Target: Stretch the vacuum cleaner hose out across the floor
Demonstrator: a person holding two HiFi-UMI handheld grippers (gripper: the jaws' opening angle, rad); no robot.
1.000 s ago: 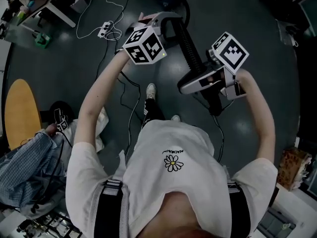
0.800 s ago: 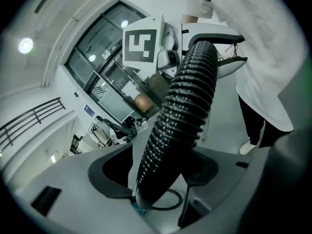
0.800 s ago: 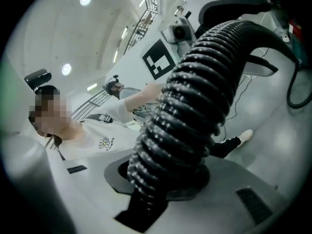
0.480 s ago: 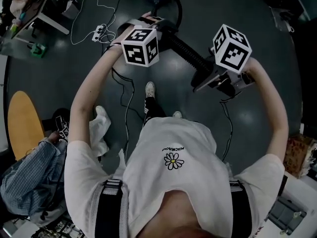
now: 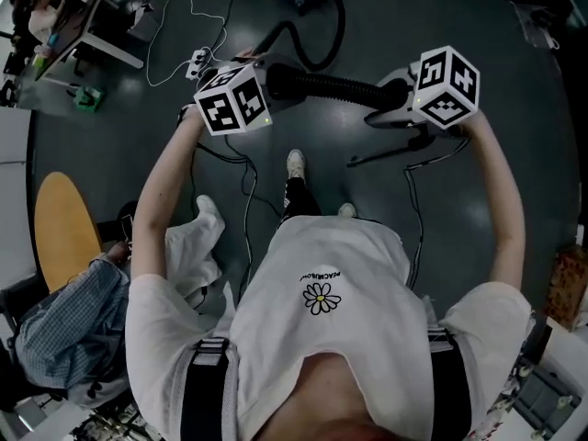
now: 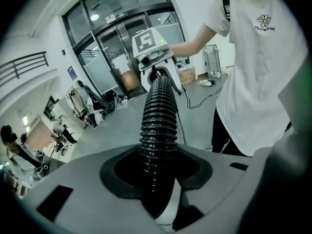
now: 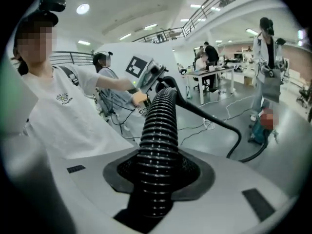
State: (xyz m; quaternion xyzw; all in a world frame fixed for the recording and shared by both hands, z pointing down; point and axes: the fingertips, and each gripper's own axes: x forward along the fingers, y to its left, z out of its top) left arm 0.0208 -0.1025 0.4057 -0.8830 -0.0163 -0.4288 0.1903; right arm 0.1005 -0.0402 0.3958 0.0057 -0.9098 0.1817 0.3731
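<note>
Now both tongs hold the black ribbed hose (image 5: 322,85) in the air in front of the person, with one section running almost straight between them. The left tongs (image 6: 157,179) have just been closing, and the hose sits gripped in their rounded notch. The right tongs (image 7: 158,179) have just been opening a little, yet the hose fills their notch and looks gripped too. Beyond the left tongs the rest of the hose curves down to the floor (image 5: 441,246) and away to the vacuum cleaner body (image 7: 257,132). I judge the two grips are set apart so that pulling takes out the bend. The hose is not yet laid out.
</note>
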